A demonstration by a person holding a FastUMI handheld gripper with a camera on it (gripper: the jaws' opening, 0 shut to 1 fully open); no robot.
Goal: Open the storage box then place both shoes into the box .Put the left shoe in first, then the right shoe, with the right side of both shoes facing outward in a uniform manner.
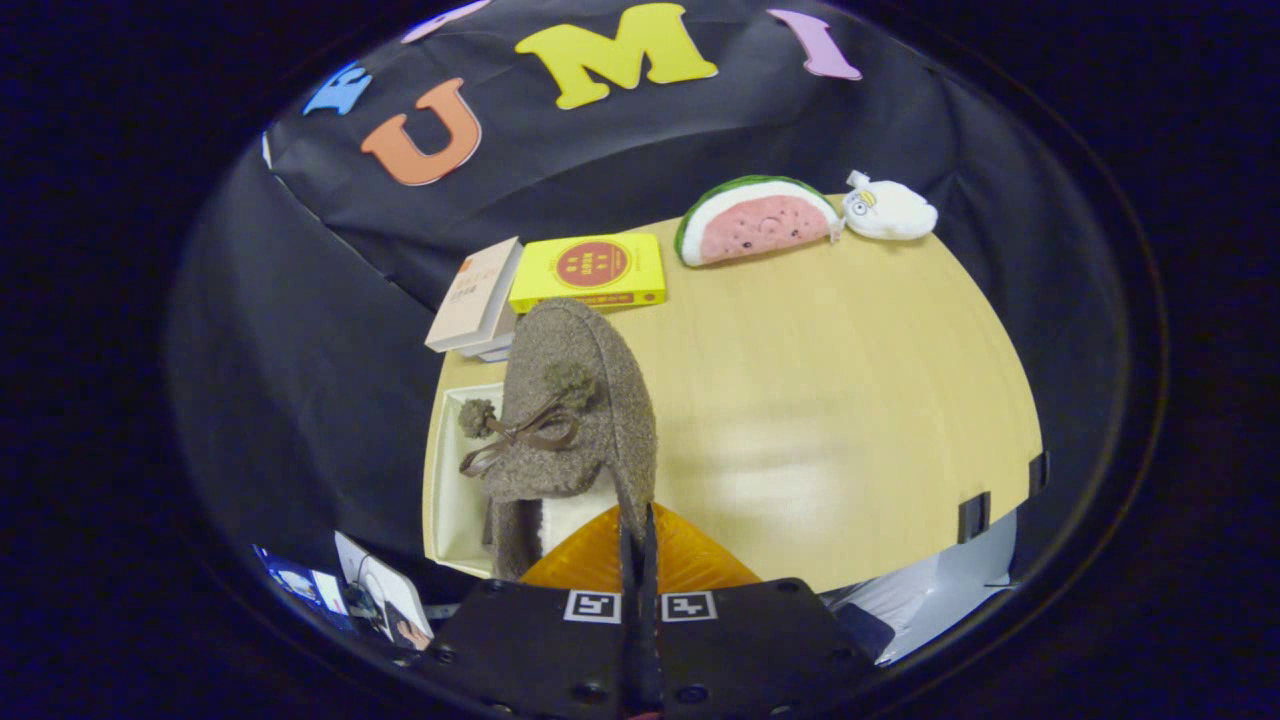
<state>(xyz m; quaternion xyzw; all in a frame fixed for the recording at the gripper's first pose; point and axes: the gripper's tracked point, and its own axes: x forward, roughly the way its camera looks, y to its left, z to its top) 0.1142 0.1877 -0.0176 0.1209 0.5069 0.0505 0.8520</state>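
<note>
Over the wooden table (850,400), the hand-held gripper (637,525) pinches a shoe (575,400).

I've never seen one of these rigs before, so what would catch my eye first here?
First, the fuzzy grey-brown felt shoe with pompom bow, its heel edge pinched by the closed gripper, hanging over an open white storage box at the wooden table's corner. Beyond it, a watermelon-slice plush and a bright yellow book lie by the far edge.

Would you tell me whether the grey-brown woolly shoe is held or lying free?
Held: the fingers pinch the grey-brown woolly shoe's rim, above the white box.
</note>
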